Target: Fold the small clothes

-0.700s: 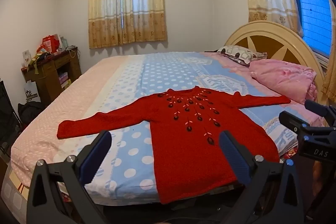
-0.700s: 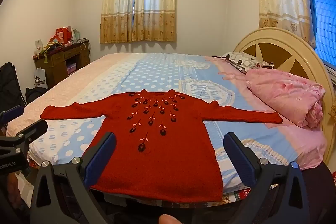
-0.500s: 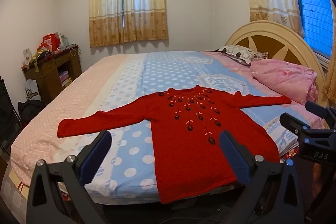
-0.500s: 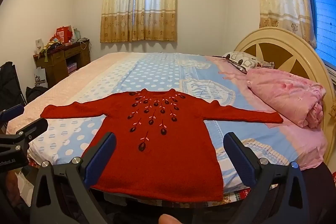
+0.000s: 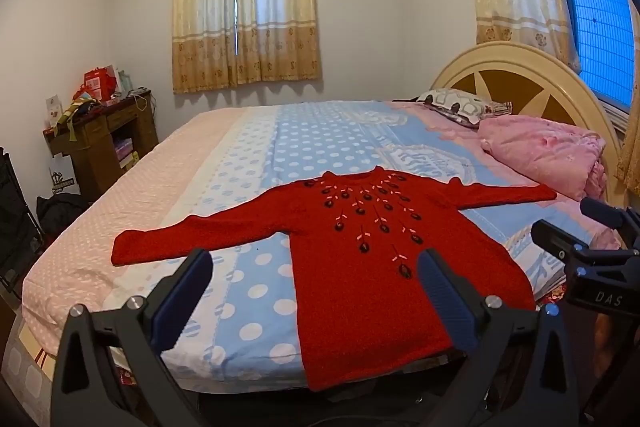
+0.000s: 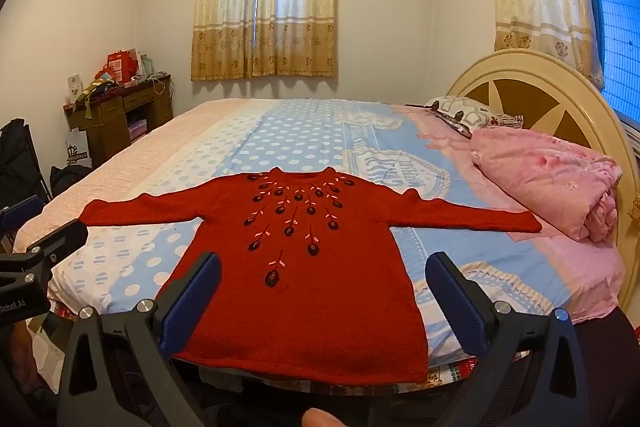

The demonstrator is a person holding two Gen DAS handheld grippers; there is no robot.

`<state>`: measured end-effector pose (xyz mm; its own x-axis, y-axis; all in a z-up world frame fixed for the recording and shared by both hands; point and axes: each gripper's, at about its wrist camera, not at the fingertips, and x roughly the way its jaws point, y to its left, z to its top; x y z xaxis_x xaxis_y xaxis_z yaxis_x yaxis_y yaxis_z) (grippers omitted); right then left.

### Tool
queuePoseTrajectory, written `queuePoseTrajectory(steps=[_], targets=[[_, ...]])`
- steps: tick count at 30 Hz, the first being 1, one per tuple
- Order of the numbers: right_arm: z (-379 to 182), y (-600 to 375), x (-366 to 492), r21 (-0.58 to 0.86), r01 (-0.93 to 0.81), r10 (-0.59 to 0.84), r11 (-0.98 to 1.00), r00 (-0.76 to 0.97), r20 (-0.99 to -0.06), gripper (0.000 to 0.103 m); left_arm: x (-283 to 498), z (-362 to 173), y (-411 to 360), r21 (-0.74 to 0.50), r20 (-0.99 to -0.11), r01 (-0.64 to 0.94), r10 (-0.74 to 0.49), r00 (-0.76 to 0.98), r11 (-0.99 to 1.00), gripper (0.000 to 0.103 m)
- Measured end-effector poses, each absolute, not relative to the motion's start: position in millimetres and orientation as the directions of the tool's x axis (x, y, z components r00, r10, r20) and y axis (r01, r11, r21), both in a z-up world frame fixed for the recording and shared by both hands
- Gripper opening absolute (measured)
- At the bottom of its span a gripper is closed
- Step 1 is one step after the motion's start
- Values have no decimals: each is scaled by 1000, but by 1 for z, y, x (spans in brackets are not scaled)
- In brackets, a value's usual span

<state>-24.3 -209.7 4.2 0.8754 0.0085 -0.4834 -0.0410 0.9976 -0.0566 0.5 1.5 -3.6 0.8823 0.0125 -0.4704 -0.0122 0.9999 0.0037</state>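
Observation:
A small red knitted sweater (image 5: 360, 259) (image 6: 304, 267) with dark flower embroidery lies flat and face up near the front edge of the bed, both sleeves spread out sideways. My left gripper (image 5: 314, 285) hovers before the bed edge, open, with nothing between its blue pads (image 5: 182, 301). It frames the sweater's left half. My right gripper (image 6: 322, 287) is open too and empty, held above the sweater's hem. Each gripper shows at the edge of the other's view: the right gripper's body (image 5: 588, 259) and the left gripper's body (image 6: 36, 263).
The bed (image 6: 304, 143) has a blue dotted and pink sheet. A folded pink quilt (image 6: 556, 179) and a patterned pillow (image 6: 464, 111) lie by the round headboard (image 6: 532, 95) on the right. A cluttered wooden desk (image 5: 104, 139) stands at the left wall.

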Motion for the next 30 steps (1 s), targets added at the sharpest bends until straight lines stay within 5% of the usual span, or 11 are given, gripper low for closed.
queuePoseTrajectory(steps=[30], targets=[[-5, -203, -24, -51, -46, 15, 998, 867, -497, 102, 2, -1, 4, 1, -472, -20, 18, 881, 1000, 103]])
